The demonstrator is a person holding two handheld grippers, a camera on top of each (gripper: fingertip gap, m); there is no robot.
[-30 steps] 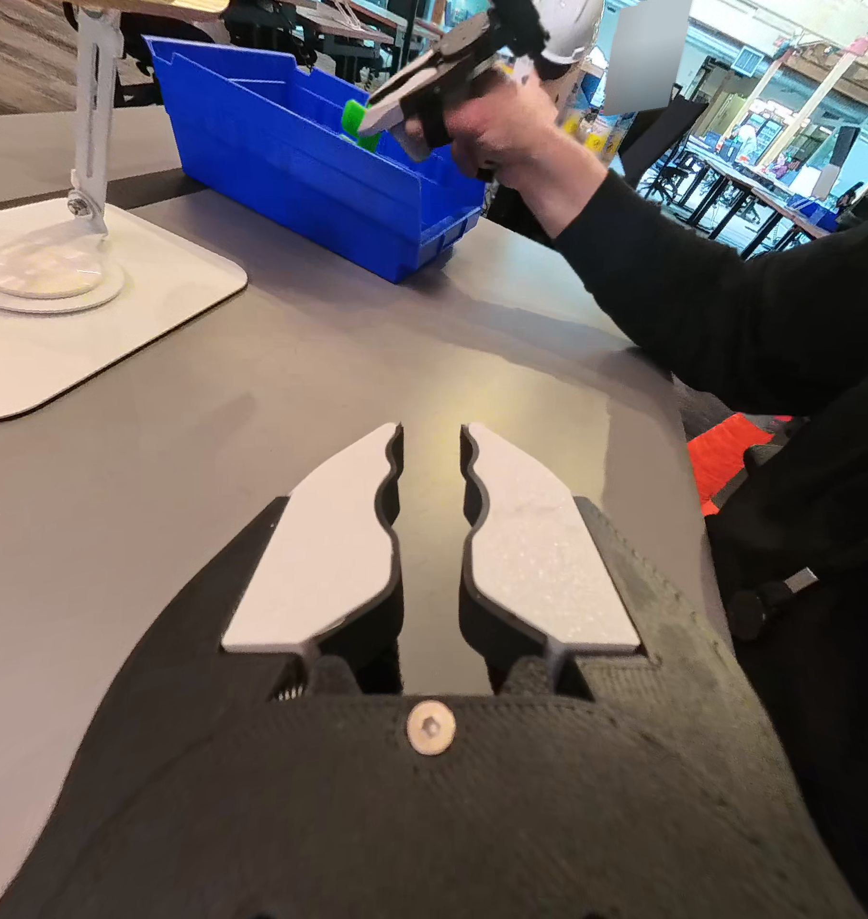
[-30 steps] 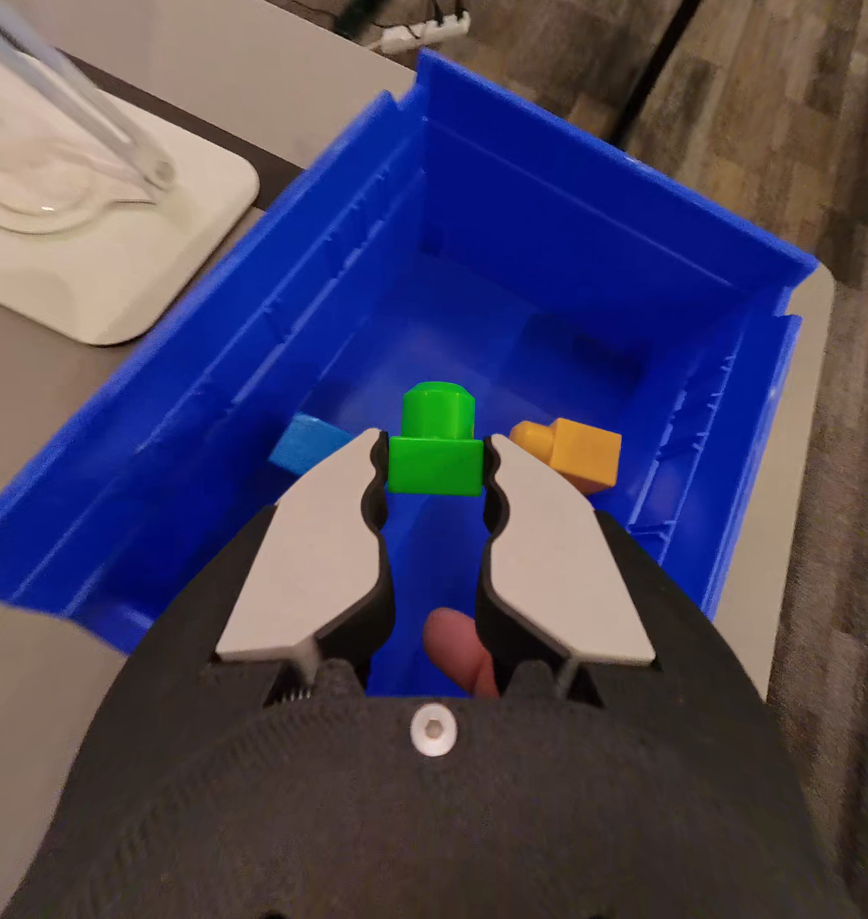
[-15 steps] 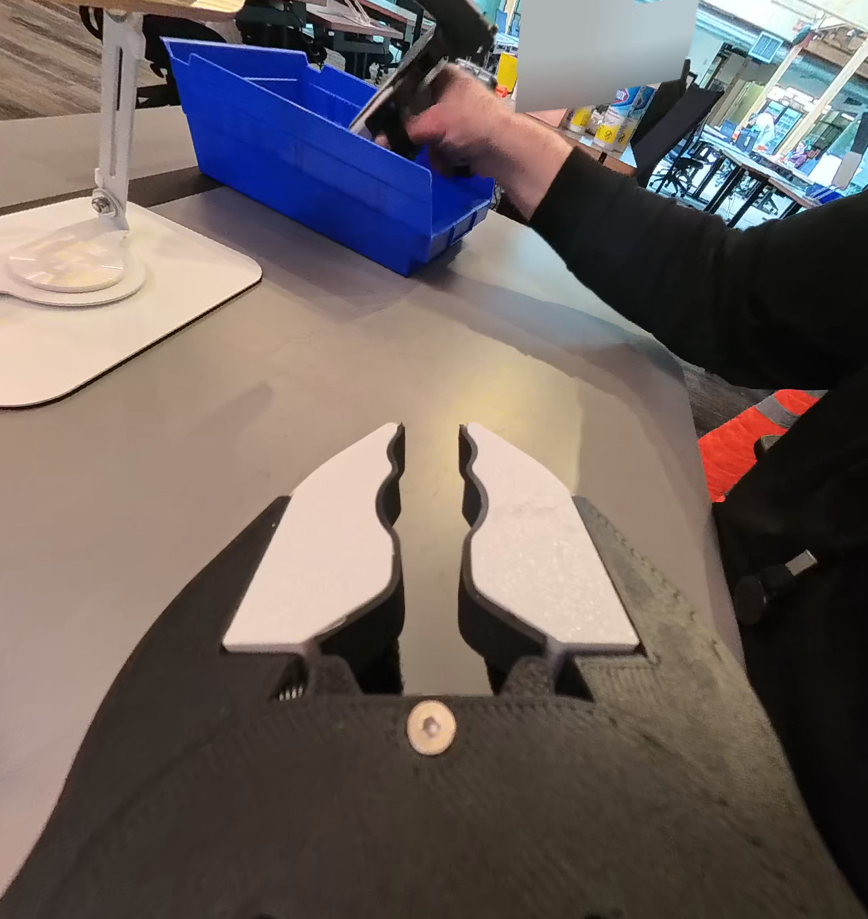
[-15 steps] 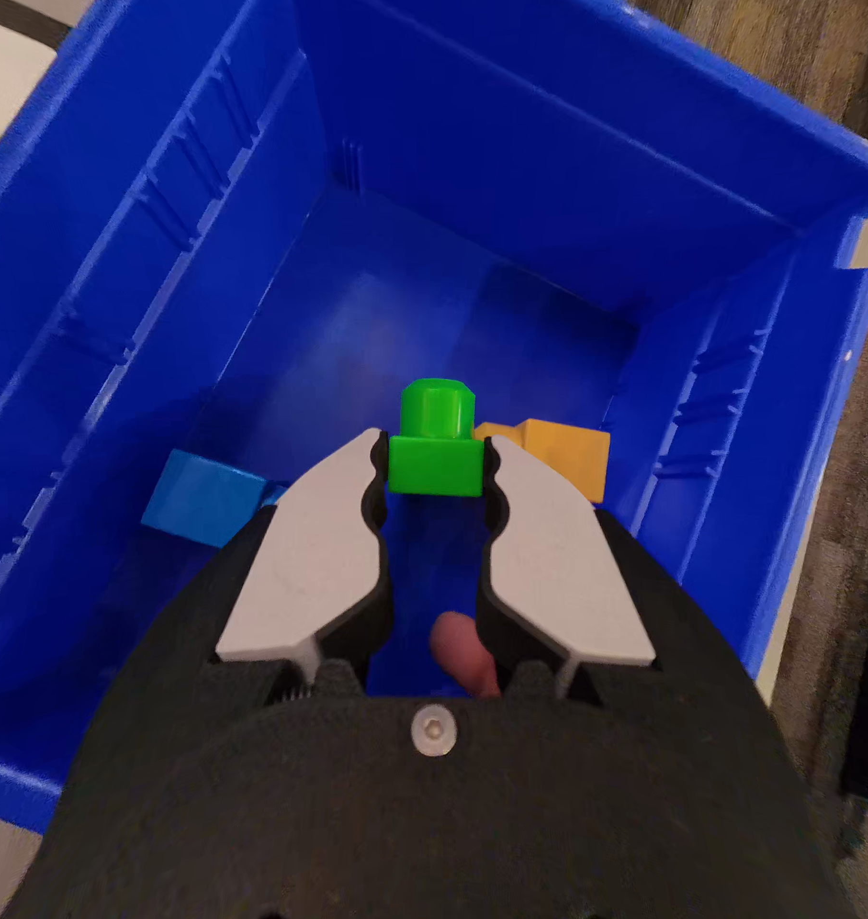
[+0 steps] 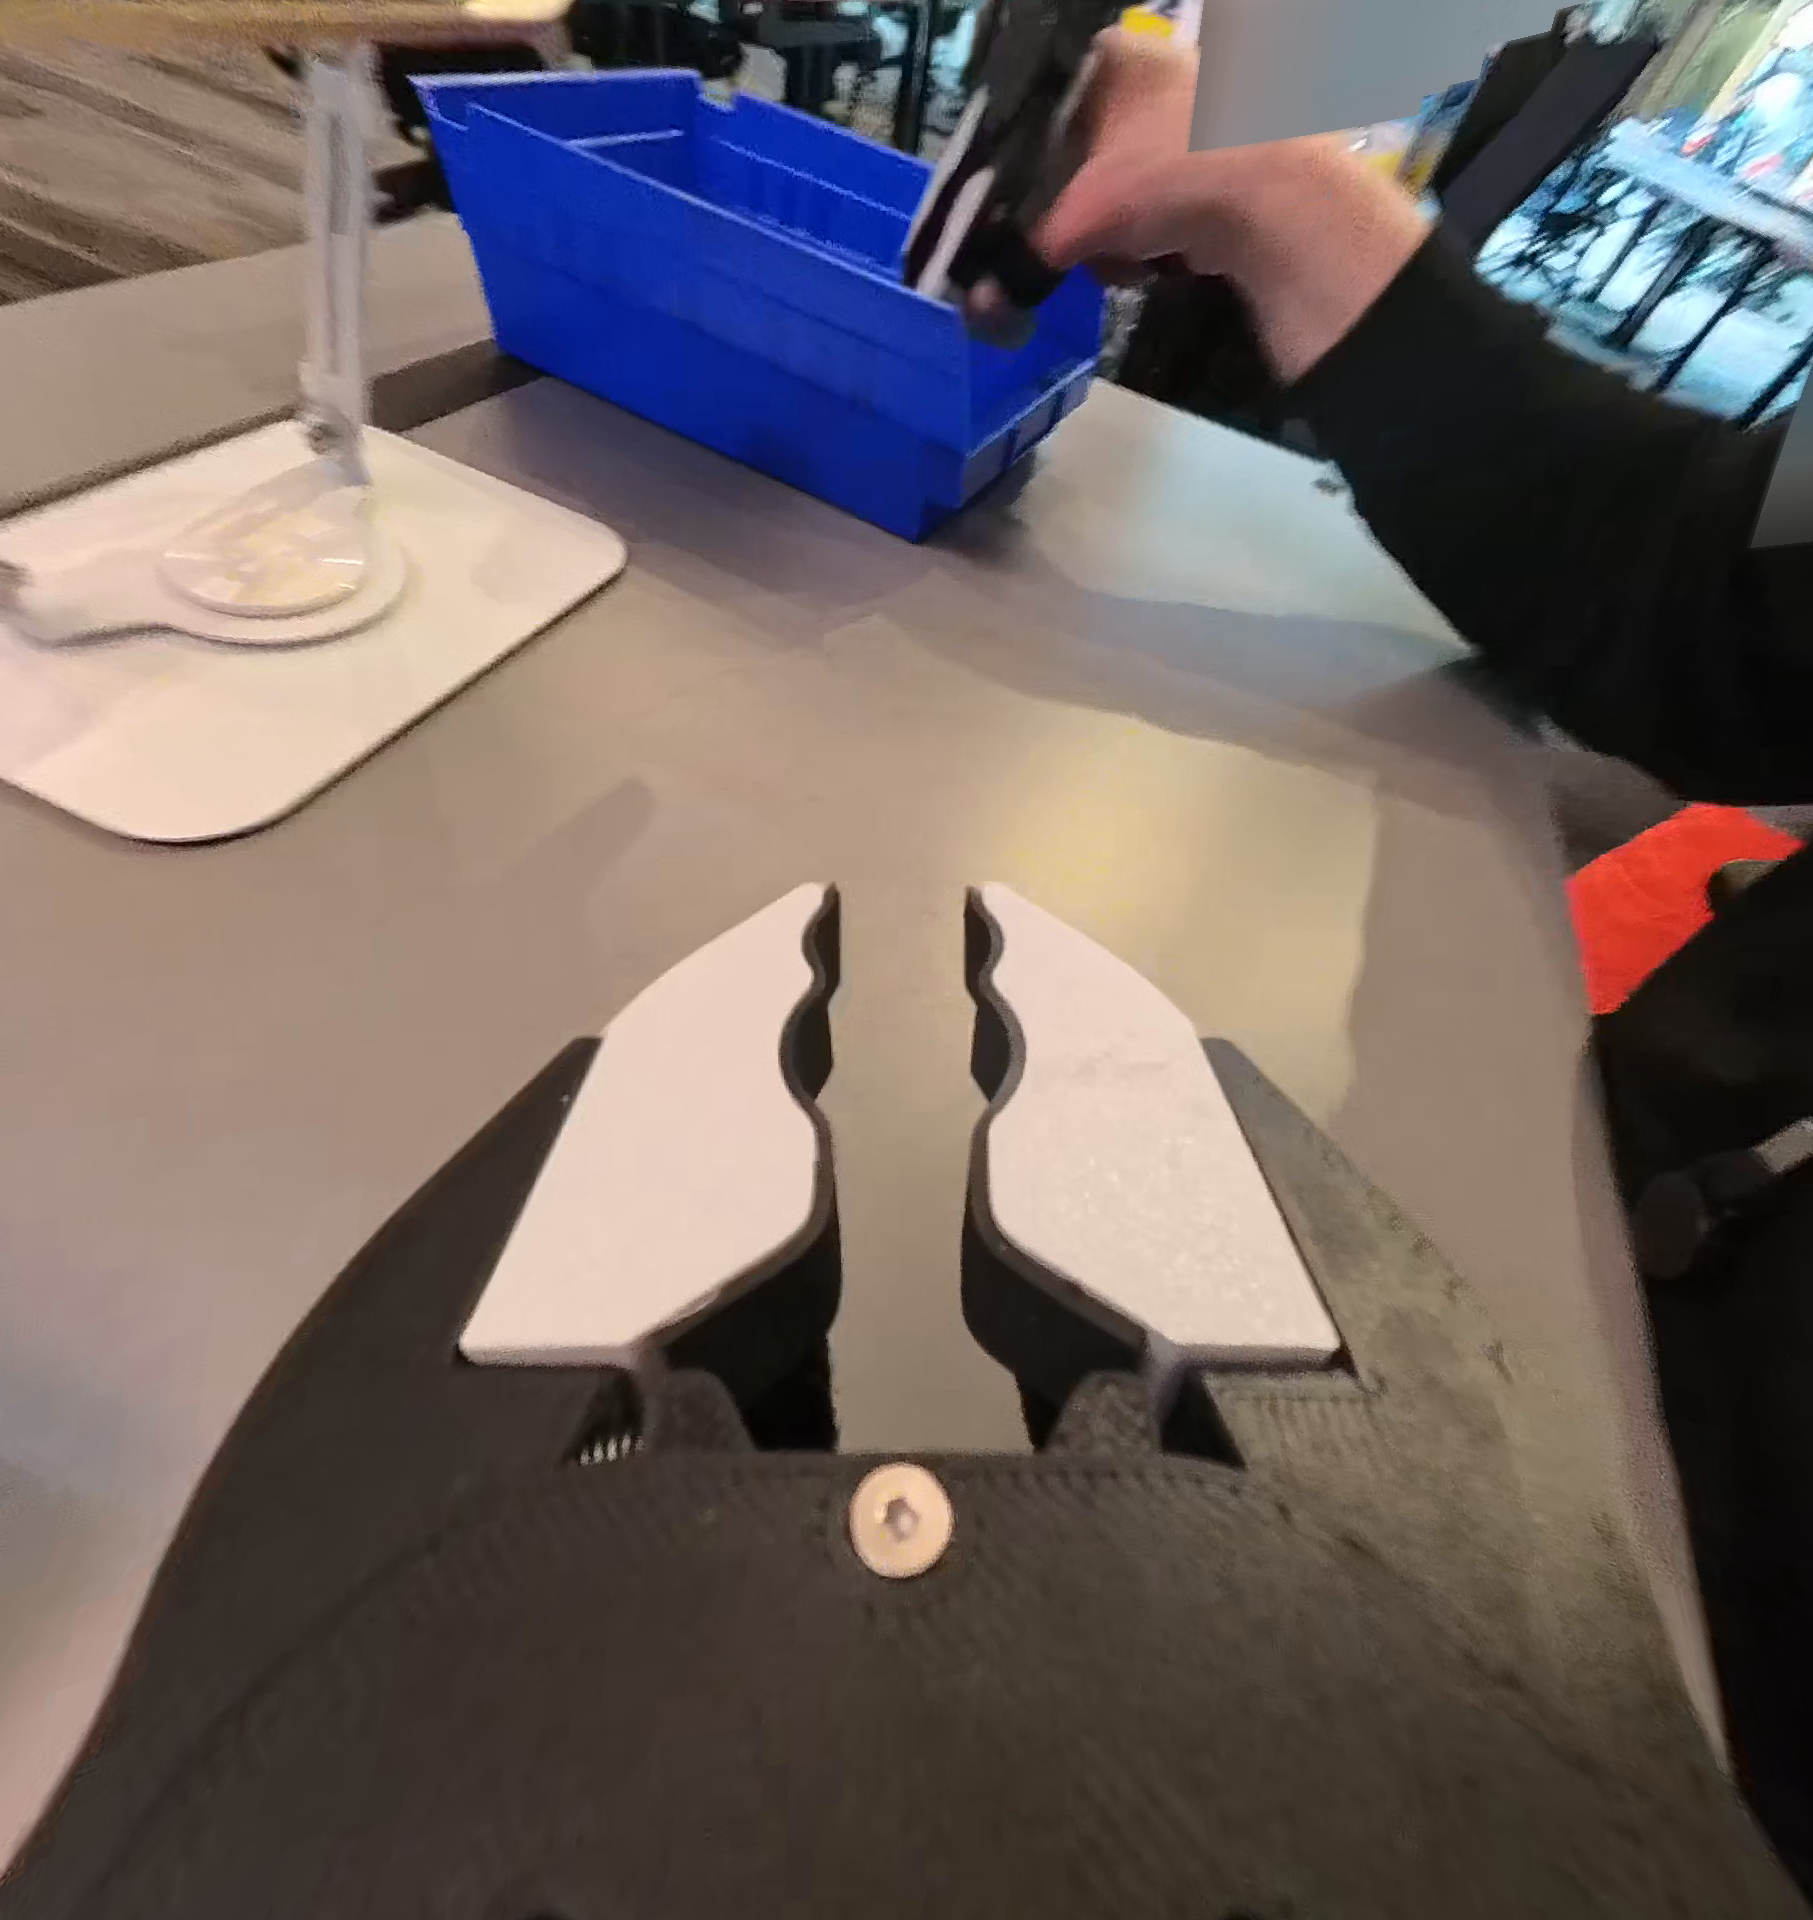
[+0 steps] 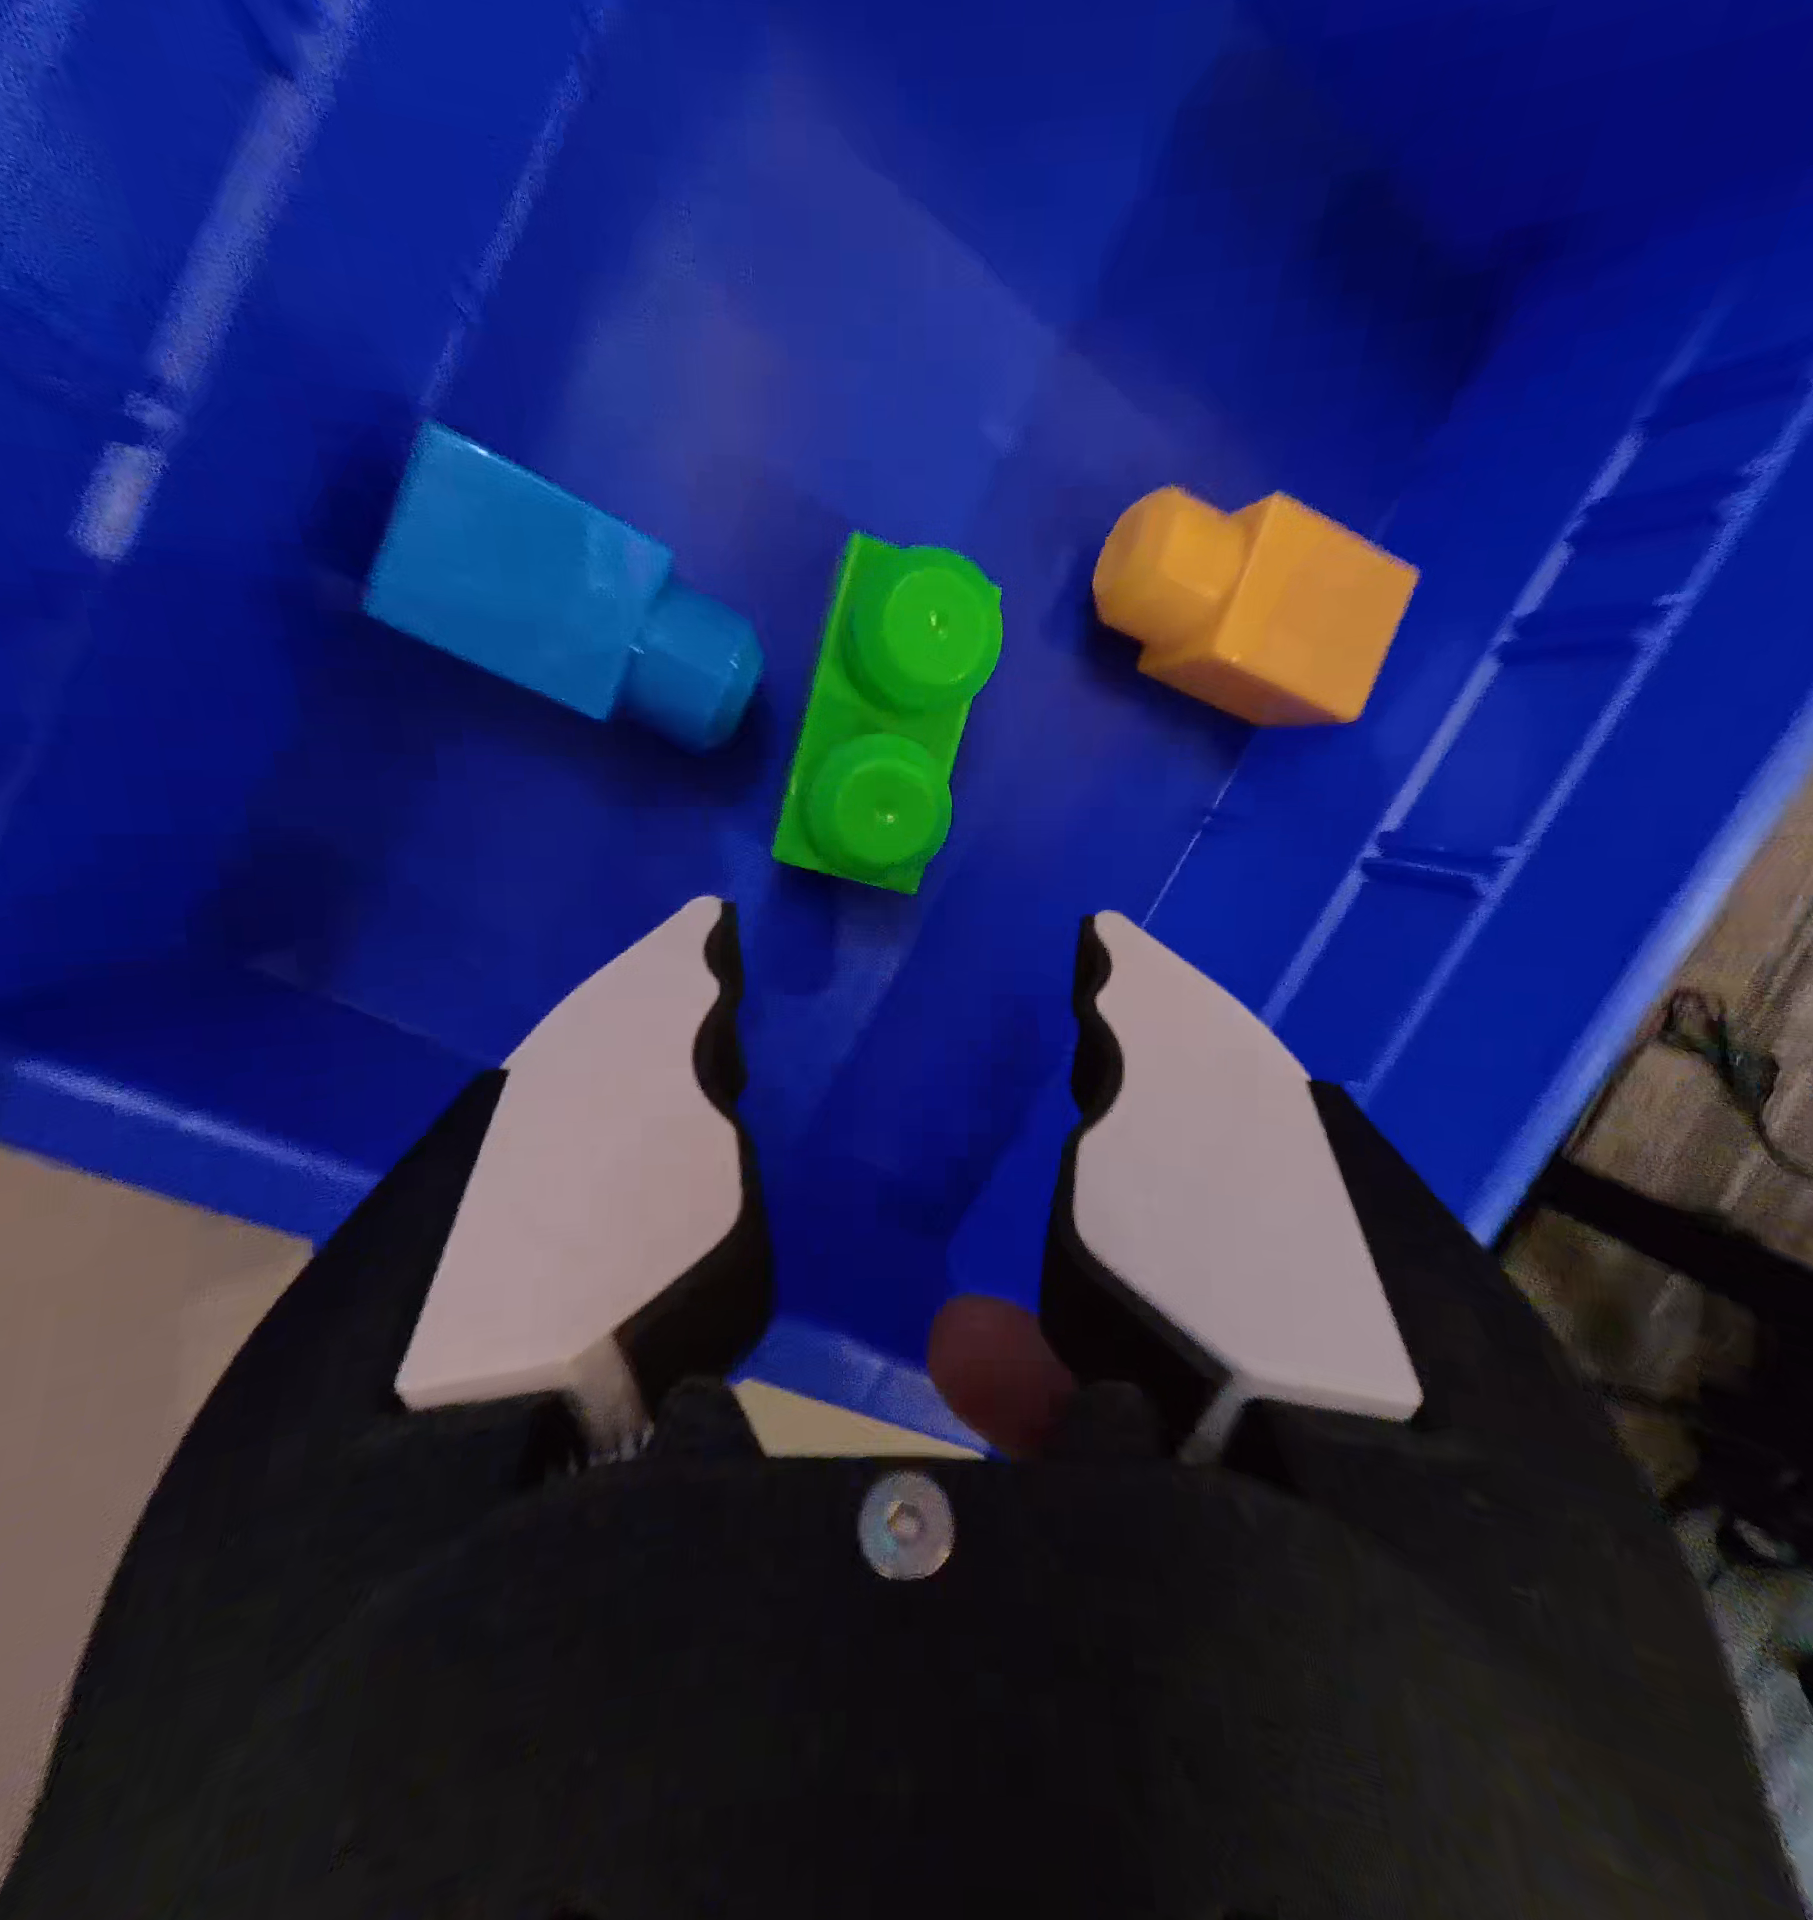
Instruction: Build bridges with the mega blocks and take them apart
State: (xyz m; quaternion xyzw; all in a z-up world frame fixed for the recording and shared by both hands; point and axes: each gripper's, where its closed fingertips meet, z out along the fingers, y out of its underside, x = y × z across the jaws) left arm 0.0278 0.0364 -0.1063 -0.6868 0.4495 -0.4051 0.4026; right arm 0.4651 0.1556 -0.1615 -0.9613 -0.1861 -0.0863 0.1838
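Mega blocks lie on the floor of the blue bin [image 6: 258, 312], just ahead of our right gripper [image 6: 907, 920], whose jaws stand wide apart and empty. We judge the green block [image 6: 886, 717], the light blue block [image 6: 528, 592] and the orange block [image 6: 1286, 613] light, stiff and smooth, best pinched across flat sides. Our left gripper [image 5: 900, 896] hangs over the counter [image 5: 362, 935], jaws slightly apart, holding nothing.

The left wrist view sits low over the grey counter [image 5: 881, 727], facing across it toward the blue bin [image 5: 736, 343] at the far edge, well away. The right wrist view looks steeply down into that bin [image 6: 985, 312] from close above. The 2 views share the bin, and the left also catches the right gripper [image 5: 975, 239] reaching in.
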